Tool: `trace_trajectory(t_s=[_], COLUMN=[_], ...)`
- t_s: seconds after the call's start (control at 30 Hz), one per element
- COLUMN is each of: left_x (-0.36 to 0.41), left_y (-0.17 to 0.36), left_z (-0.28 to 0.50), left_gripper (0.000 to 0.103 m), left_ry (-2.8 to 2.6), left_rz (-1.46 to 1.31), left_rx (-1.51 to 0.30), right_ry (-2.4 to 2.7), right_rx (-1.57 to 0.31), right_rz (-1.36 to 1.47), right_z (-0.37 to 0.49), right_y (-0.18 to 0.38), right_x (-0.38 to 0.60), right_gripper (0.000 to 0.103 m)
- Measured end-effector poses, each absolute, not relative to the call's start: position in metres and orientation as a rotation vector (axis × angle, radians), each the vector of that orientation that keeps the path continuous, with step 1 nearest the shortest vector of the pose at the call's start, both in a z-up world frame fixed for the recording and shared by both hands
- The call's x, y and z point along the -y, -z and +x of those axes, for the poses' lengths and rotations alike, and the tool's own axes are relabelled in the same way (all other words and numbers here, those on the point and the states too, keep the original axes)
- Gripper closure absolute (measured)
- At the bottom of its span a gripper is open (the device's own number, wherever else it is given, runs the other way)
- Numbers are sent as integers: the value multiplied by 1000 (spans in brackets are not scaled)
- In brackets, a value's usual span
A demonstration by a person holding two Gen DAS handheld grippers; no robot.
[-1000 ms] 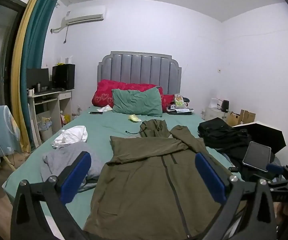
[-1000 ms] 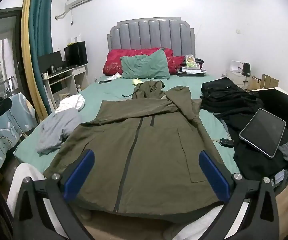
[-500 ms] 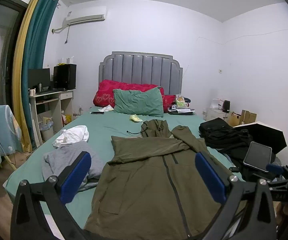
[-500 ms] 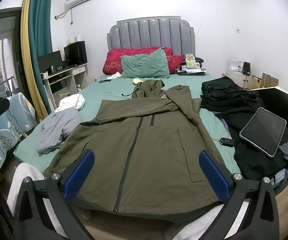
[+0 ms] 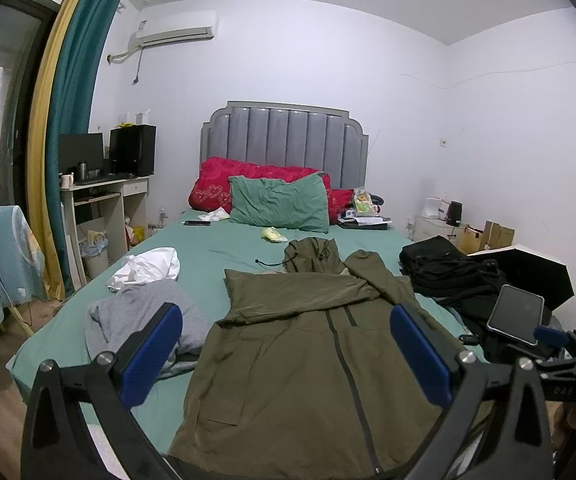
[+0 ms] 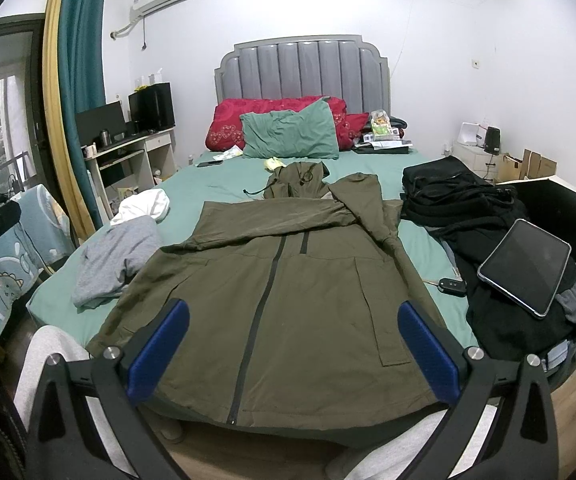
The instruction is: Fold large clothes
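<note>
Since the earlier frames: little change. The left view has tipped up slightly, showing more ceiling; the jacket has not moved.

Jacket (image 6: 288, 280) lies front-up on the bed (image 6: 208, 184), hem at the near edge, hood (image 6: 300, 178) toward the pillows. One sleeve is folded across the chest; the other sleeve (image 6: 384, 220) runs down the right side.

Left gripper (image 5: 286, 356): fingers spread wide, holding nothing, above the near hem. Right gripper (image 6: 292, 356): the same, wide apart and empty.

Step in hand, as judged: begin the next fold. Best to pinch the right sleeve near the cuff and at the shoulder seam together, then carry it across the zip (image 6: 260, 304) so the edges stay parallel. Grip one layer only, and keep clear of the key fob (image 6: 452, 286) and tablet (image 6: 526, 266) lying right of the jacket.

Materials: olive woven shell, thin, lightly creased, probably slippery; dark straight zip; drawcord at the hood. Teal sheet is smooth. Grey garment (image 6: 116, 256) at left is soft and crumpled.
</note>
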State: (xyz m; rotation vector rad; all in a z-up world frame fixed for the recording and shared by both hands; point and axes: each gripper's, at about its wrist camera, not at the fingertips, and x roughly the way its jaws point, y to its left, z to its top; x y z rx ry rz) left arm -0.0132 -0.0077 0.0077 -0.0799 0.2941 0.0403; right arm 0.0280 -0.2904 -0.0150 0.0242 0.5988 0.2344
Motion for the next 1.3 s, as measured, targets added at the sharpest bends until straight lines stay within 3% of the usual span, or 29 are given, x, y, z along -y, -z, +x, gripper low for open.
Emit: trace_trajectory(t_s=[1.3], left_x=[2], left_y=[-6], left_z=[-14], left_gripper=[0], left_ry=[-41], left_rz=[-85], left_rx=[-293], right_ry=[-231], right_rx=[-597], right_rz=[23], right_z=[29], right_y=[12], right_x=[291], right_gripper=[0])
